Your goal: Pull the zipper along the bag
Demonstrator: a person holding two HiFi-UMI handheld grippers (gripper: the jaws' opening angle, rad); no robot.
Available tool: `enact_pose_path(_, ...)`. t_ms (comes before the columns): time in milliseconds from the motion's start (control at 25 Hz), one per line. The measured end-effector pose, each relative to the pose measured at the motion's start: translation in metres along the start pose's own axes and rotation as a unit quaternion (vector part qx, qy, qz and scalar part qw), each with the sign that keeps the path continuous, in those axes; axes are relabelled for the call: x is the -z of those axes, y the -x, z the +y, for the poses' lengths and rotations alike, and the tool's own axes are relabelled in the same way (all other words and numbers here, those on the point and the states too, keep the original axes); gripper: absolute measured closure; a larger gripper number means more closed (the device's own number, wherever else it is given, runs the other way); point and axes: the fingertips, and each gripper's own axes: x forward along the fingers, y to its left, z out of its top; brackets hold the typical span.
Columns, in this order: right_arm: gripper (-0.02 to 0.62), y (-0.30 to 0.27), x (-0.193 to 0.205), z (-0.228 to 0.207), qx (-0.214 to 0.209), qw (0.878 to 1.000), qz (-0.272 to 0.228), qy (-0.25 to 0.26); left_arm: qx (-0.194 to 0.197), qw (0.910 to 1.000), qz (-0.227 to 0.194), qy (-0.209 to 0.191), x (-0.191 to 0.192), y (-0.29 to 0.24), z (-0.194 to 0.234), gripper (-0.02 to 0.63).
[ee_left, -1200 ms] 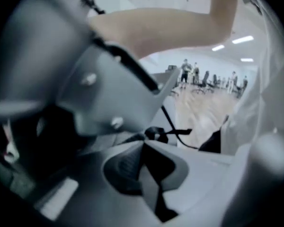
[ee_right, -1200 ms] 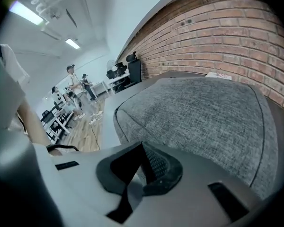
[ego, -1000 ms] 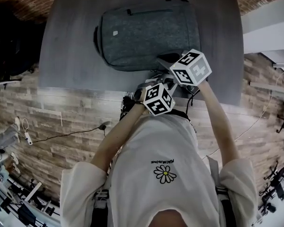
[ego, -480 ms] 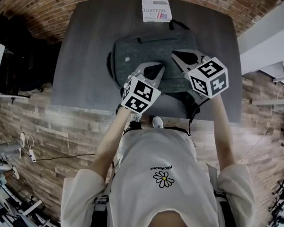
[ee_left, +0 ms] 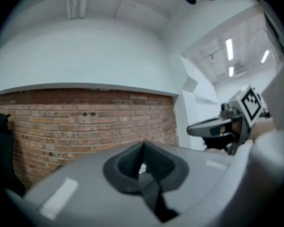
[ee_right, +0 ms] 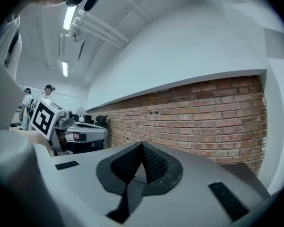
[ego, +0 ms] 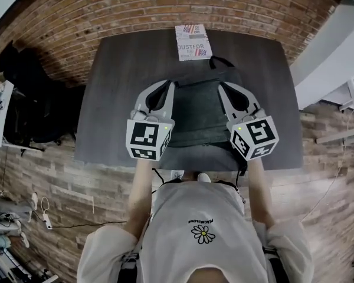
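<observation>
Above the dark surface, a person holds the left tool and the right tool side by side over a grey bag, which lies flat at the surface's middle. Both tools' jaws are pressed together tip to tip, gripping nothing. A printed card lies at the far edge, near the brick wall.

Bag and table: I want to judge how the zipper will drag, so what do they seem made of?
Bag: probably a soft woven or felt-like textile, dark grey and matte; it shows no shine from the head view. Table: a dark grey matte board, perhaps laminate or painted wood; it looks flat and even, with a faint sheen.
</observation>
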Motion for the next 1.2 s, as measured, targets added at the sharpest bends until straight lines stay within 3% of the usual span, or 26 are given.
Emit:
enact_pose_path(160,0.592,0.010,0.012,0.002,0.040,0.999,-0.024,-0.027,-0.025,0.9993,-0.011,0.024,0.003,0.015,0.004,0.606)
enact_pose_path(400,0.592,0.026,0.041,0.011,0.078,0.996,-0.016,-0.043,-0.051,0.9981,-0.014,0.032,0.020,0.036,0.003,0.606)
enact_pose_path(680,0.594,0.034,0.053,0.010,0.088,0.995,-0.004,-0.055,-0.067,0.9971,0.007,0.037,0.035,0.042,0.004,0.606)
enact_pose_path(1200,0.594,0.034,0.059,0.012,0.085,0.995,0.003,-0.045,-0.094,0.9946,0.008,0.043,0.044,0.048,0.012,0.606)
